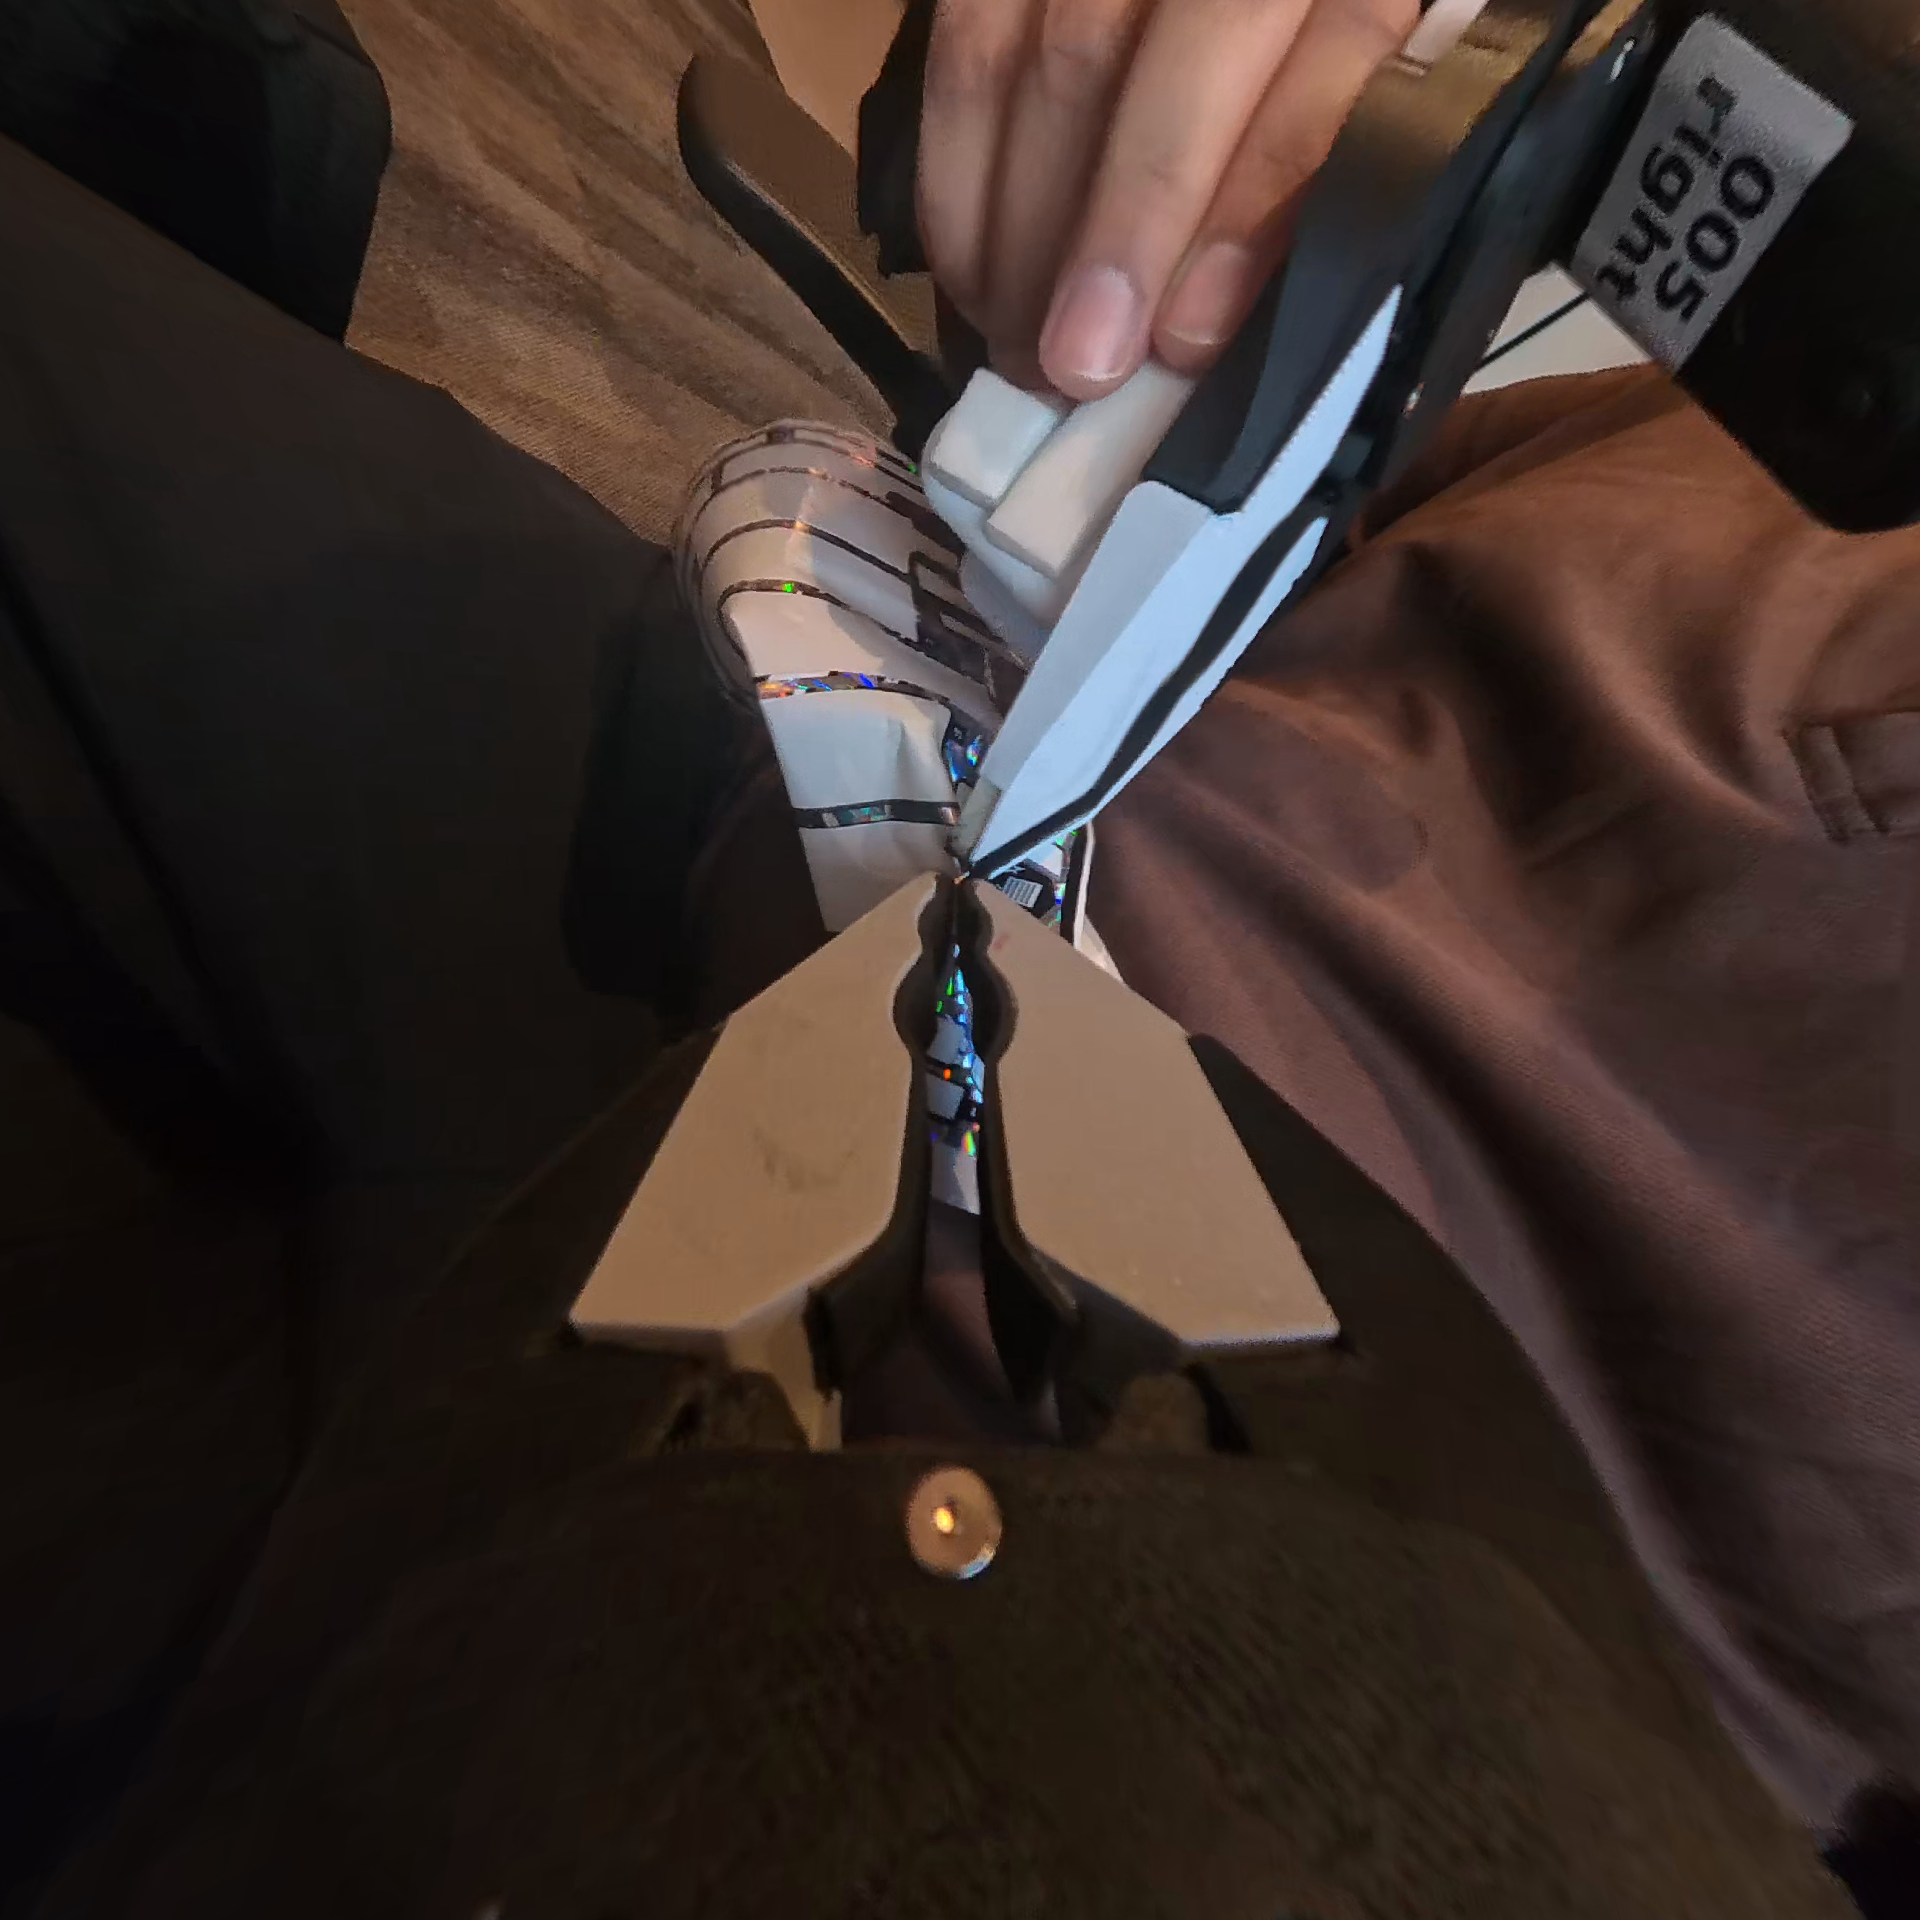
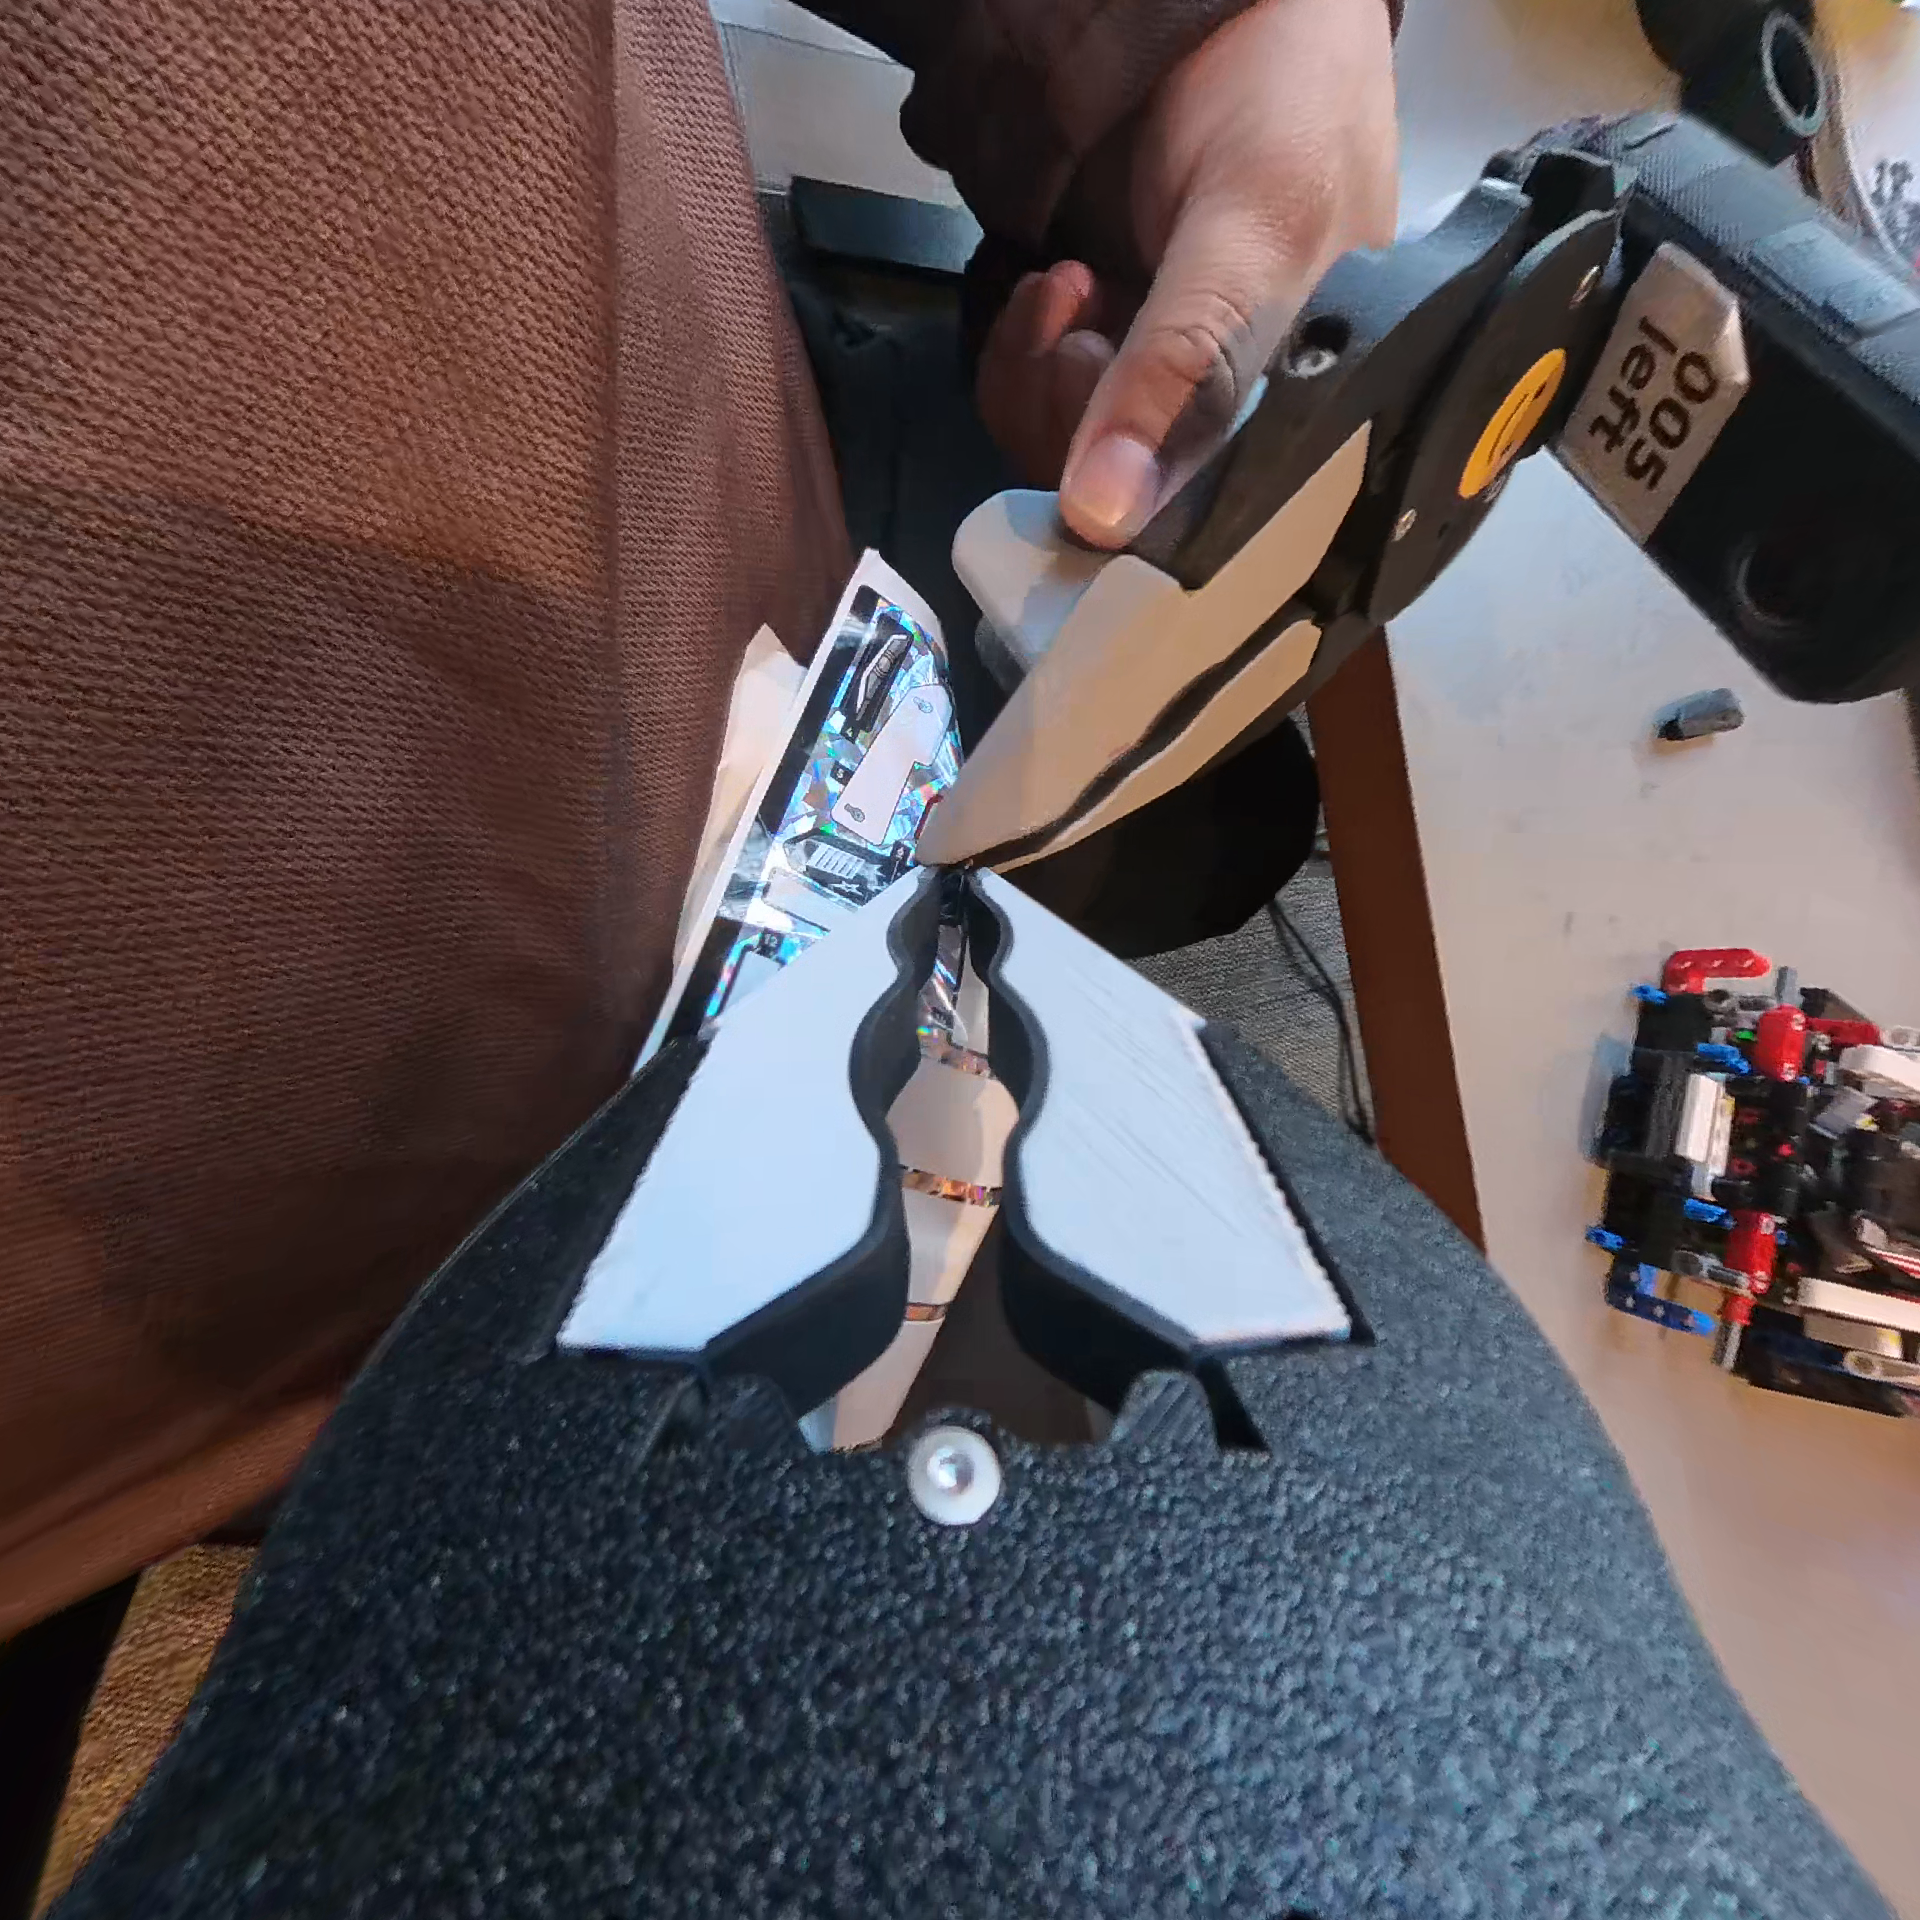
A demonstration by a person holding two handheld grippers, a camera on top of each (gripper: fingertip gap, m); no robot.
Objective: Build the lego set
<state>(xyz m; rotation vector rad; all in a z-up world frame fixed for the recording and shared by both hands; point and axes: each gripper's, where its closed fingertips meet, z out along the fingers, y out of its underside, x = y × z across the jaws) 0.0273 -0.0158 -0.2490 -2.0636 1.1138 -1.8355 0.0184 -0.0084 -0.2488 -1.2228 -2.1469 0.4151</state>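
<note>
A holographic sticker sheet (image 1: 852, 748) with white stickers hangs in the air between the grippers; it also shows in the right wrist view (image 2: 831, 831). My left gripper (image 1: 956, 883) is shut, with the sheet running behind its fingers. My right gripper (image 2: 956, 878) is shut too. The two tips meet at one spot on the sheet's edge. I cannot tell whether either pinches one sticker or the whole sheet. The right gripper (image 1: 971, 857) comes in from the upper right in the left wrist view, the left gripper (image 2: 935, 857) likewise in the right wrist view. A partly built black, red and blue lego model (image 2: 1766, 1174) lies on the white table (image 2: 1558, 831).
Brown clothing (image 2: 312, 623) of a person fills the space close behind the sheet. A small dark piece (image 2: 1699, 717) lies on the table. The table's brown edge (image 2: 1382, 935) runs beside the grippers. A hand (image 1: 1091, 208) holds each gripper. The tips of both grippers are at nearly the same place.
</note>
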